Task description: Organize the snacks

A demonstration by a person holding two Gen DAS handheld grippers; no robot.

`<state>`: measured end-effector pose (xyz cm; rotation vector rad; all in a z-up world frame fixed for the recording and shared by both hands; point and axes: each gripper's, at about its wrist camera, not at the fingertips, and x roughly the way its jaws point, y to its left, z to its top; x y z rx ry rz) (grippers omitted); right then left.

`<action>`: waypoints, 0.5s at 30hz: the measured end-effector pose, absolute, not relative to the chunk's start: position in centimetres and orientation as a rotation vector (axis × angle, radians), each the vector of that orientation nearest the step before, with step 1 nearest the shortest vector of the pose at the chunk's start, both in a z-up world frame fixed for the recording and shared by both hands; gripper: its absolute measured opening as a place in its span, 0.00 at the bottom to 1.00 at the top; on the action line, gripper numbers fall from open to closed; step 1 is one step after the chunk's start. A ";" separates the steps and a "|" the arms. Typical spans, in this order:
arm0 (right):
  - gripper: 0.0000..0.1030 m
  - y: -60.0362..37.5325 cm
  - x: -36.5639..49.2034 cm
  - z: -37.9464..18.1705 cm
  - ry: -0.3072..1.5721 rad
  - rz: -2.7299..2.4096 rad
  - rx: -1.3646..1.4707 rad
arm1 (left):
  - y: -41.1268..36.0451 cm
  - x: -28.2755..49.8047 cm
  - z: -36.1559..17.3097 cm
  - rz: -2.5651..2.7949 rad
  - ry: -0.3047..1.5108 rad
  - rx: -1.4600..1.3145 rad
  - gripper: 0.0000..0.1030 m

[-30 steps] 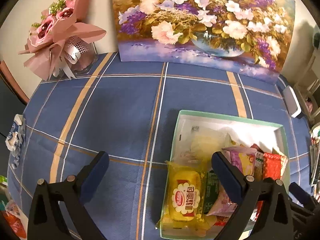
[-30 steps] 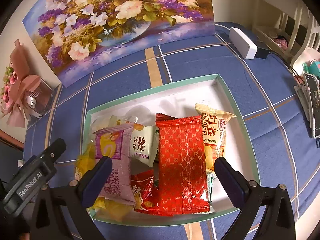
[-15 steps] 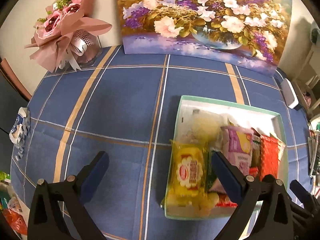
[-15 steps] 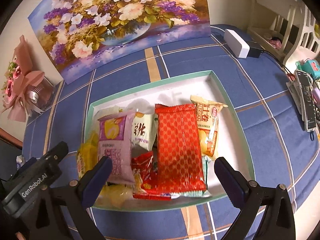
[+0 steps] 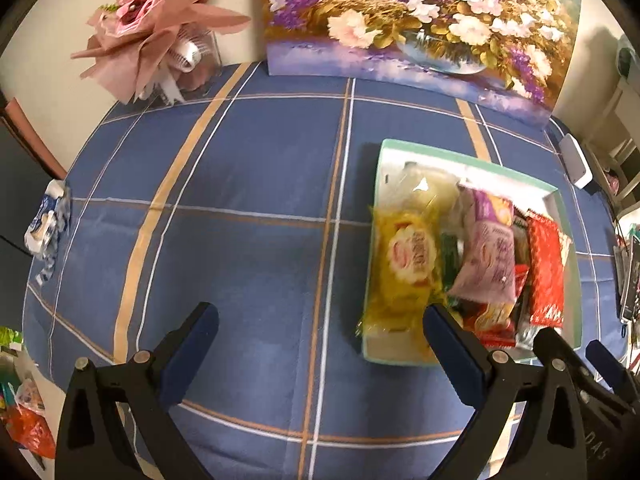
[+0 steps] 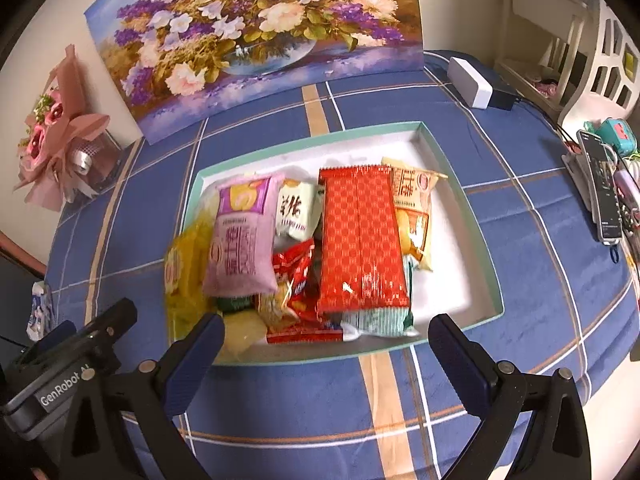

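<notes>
A shallow green-rimmed white box (image 6: 460, 196) sits on the blue checked tablecloth and holds several snack packets: a red packet (image 6: 360, 236), a purple one (image 6: 242, 236), a yellow one (image 6: 180, 276), a white one (image 6: 296, 212) and an orange-cream one (image 6: 414, 208). The box (image 5: 460, 158) also shows in the left wrist view, with the yellow packet (image 5: 408, 256) nearest. My left gripper (image 5: 320, 352) is open and empty, left of and in front of the box. My right gripper (image 6: 326, 354) is open and empty, over the box's near edge.
A flower painting (image 6: 256, 36) leans on the wall behind. A pink bouquet (image 5: 160, 36) stands back left. A white adapter (image 6: 468, 82) lies back right. Phones and cables (image 6: 604, 184) lie at the right edge. A crumpled wrapper (image 5: 46, 224) lies at the left edge.
Both grippers have drawn back and up from the box, so the box and snacks look smaller and farther. Both stay open. The snacks have not moved.
</notes>
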<state>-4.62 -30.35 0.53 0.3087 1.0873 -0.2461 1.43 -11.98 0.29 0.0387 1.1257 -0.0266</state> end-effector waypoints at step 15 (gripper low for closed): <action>1.00 -29.8 -6.3 0.4 1.084 -0.239 0.303 | -9.2 -0.5 -0.1 -0.023 1.136 -0.015 0.99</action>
